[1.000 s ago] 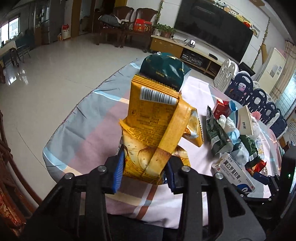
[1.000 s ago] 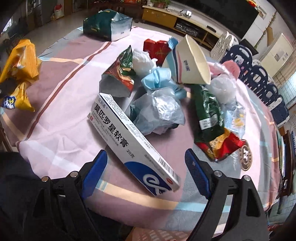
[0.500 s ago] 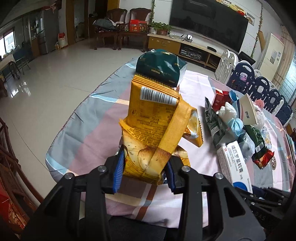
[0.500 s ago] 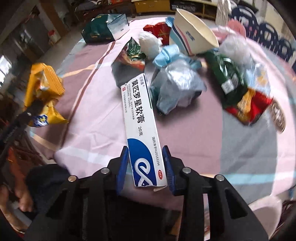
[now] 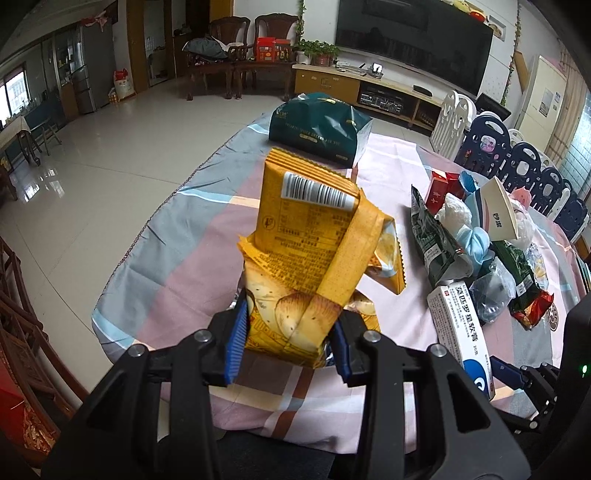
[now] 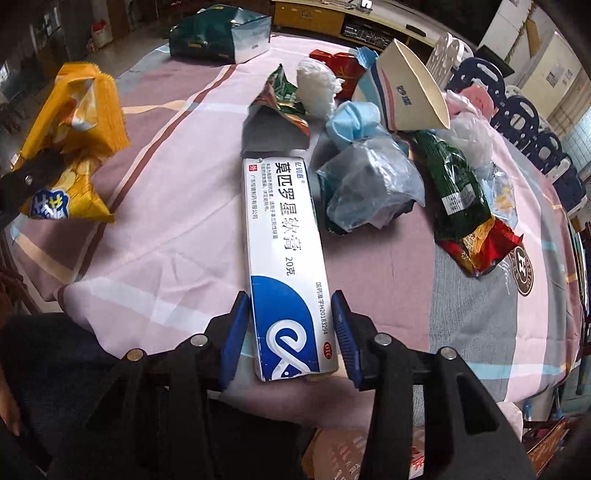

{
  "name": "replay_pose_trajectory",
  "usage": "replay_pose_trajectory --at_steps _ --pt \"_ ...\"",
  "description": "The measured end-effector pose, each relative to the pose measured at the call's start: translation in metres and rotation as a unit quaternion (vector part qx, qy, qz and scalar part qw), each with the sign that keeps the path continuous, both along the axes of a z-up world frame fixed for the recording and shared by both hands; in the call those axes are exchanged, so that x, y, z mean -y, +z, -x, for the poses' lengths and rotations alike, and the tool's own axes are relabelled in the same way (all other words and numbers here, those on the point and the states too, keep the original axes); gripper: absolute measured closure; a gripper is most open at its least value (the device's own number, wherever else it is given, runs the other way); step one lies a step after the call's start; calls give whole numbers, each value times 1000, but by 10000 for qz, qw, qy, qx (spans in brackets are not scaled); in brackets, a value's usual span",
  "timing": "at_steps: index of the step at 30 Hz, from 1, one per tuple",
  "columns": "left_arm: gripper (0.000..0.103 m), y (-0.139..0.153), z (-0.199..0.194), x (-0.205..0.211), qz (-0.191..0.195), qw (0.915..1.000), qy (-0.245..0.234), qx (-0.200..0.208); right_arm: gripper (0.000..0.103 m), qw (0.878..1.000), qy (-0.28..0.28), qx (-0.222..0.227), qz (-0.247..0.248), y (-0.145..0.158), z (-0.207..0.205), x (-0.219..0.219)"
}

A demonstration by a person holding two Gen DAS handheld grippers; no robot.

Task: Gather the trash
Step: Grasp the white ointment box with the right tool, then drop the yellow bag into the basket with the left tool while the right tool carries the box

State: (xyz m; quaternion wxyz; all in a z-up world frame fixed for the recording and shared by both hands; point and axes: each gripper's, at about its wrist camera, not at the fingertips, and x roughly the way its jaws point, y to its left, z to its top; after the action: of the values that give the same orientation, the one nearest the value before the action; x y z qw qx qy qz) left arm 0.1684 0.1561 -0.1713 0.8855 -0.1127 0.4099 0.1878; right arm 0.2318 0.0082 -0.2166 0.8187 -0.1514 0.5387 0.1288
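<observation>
**Trash items**

Yellow chip bag (image 5: 314, 254): crumpled, upright, clamped at its base. White-and-blue ointment box (image 6: 286, 273): long, flat, clamped at its near end. Green wrappers (image 6: 456, 192), paper cup (image 6: 406, 92), clear plastic bag (image 6: 369, 181): heaped on tabletop.

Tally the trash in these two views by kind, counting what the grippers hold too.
Snack or foil bags: 4 (yellow chip bag, teal bag, two green ones)
Cartons: 2 (ointment box, red box)
Paper cup: 1
Crumpled plastic, tissue, mask wads: at least 4
Total: at least 11
</observation>
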Motion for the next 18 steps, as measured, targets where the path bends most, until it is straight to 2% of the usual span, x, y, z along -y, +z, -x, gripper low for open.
replay_pose_trajectory --at_steps 4,18 --pt "63 0 -1 -1 14 10000 20 3 60 9998 -59 158 -77 11 10 0" --pt "64 -1 0 -1 40 10000 63 -4 60 9939 -401 982 -302 97 76 39"
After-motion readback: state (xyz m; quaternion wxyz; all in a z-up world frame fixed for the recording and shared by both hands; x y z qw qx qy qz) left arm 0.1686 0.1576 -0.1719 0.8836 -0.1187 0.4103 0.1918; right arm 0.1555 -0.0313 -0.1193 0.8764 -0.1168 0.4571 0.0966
